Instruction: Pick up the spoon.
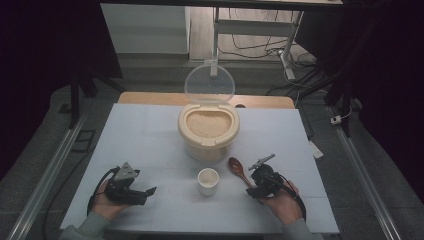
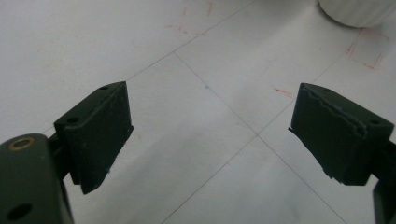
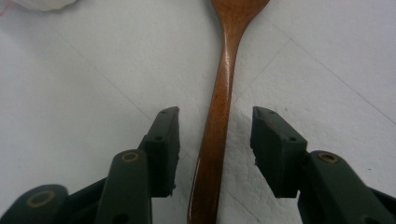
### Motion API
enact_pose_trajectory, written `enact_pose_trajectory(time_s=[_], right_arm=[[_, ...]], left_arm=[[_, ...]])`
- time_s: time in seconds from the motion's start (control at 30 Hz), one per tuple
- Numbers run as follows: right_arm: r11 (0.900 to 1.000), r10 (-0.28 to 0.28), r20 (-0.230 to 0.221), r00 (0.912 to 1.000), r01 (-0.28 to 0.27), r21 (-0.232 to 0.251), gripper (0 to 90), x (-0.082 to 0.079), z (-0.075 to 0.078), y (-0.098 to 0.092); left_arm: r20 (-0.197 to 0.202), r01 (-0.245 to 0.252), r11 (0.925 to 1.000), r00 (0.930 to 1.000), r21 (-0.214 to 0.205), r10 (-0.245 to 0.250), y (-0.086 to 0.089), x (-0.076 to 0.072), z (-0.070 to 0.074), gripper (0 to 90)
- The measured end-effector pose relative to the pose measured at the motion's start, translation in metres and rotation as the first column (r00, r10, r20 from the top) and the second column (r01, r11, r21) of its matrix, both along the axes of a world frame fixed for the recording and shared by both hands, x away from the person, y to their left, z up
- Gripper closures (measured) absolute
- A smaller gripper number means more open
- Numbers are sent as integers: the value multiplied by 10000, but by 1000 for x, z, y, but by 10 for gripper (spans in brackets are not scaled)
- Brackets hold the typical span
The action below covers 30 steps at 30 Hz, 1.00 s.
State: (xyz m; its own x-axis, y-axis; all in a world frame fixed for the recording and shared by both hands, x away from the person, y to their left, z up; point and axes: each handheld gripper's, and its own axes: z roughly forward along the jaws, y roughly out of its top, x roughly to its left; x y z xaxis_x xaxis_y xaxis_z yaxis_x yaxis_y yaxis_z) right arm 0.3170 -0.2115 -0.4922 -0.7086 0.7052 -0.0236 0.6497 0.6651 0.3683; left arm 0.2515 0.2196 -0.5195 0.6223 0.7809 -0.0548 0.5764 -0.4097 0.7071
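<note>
A beige rice container with its clear lid flipped up stands at the table's middle, full of rice. In front of it is a small white cup. A brown wooden spoon lies to the cup's right. My right gripper is open, and the spoon's handle runs between its two jaws with a gap on each side. My left gripper rests at the front left, open with nothing between its fingers; the cup's base lies beyond it.
The white table top carries thin grid lines and small red marks. A wooden strip runs along its far edge. Metal rails flank the table on both sides, and cables lie on the floor behind.
</note>
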Motion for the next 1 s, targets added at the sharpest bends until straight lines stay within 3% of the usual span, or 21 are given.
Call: enact_pose_trajectory(time_s=[0.27,0.4,0.53,0.63,0.77,1.0], right_arm=[[9993,-30,144,9999,35,-368,636,3,-5,8],[9993,-98,13,10000,98,-358,682,5,-6,10],[9980,-527,-258,9983,518,-374,764,9,-5,10],[9967,-688,-516,9963,665,-462,782,13,-4,11],[9960,-540,-417,9977,508,-733,795,13,-4,13],[9977,-390,-359,9986,370,-563,797,13,-3,11]], left_arm=[[-1,18,10000,10000,32,-18,0,0,0,121],[-11,23,10000,10000,53,-23,0,0,0,121],[-12,33,10000,10000,71,-33,-1,0,-1,121],[2,26,10000,10000,83,-26,-1,-1,0,122],[-25,7,10000,10000,80,-7,0,0,-1,122],[-24,-21,10000,10000,89,21,1,0,-1,122]])
